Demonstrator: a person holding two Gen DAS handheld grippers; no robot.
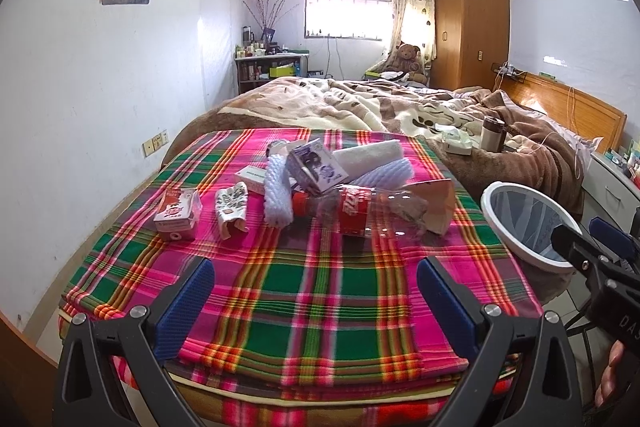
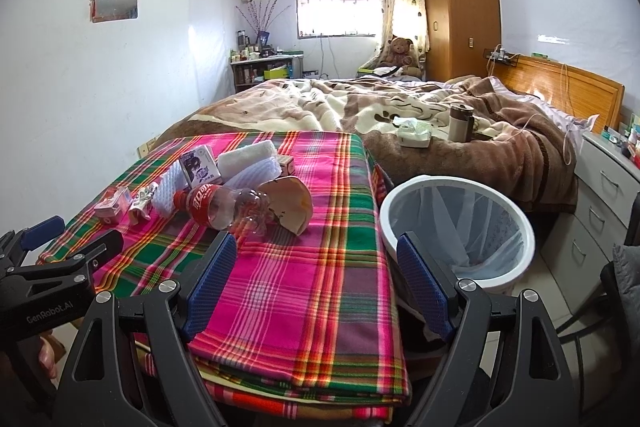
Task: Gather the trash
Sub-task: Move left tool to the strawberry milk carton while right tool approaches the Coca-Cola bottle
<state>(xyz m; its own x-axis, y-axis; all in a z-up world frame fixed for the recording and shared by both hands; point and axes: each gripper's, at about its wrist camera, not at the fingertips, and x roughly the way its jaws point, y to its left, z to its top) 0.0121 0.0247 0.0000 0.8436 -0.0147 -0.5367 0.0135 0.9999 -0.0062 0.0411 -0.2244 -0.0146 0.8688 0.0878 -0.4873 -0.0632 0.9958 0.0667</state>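
Observation:
A pile of trash lies on the plaid cloth [image 1: 304,291]: a clear plastic bottle with a red label [image 1: 360,213], a small red and white carton [image 1: 176,214], a crumpled wrapper [image 1: 231,207], white foam netting [image 1: 276,197], a purple printed box [image 1: 316,167] and a torn brown paper piece [image 1: 438,205]. The bottle [image 2: 224,205] and brown paper [image 2: 292,203] also show in the right wrist view. A white waste bin with a clear liner [image 2: 460,227] stands to the right of the cloth. My left gripper [image 1: 314,287] is open and empty, short of the pile. My right gripper [image 2: 316,267] is open and empty, between cloth and bin.
A bed with a brown blanket [image 2: 440,131] lies behind, with a tissue box [image 2: 414,135] and a flask [image 2: 460,123] on it. A grey drawer unit [image 2: 600,195] stands right of the bin. A wardrobe [image 2: 460,7] and a cluttered shelf [image 2: 264,65] stand at the far wall.

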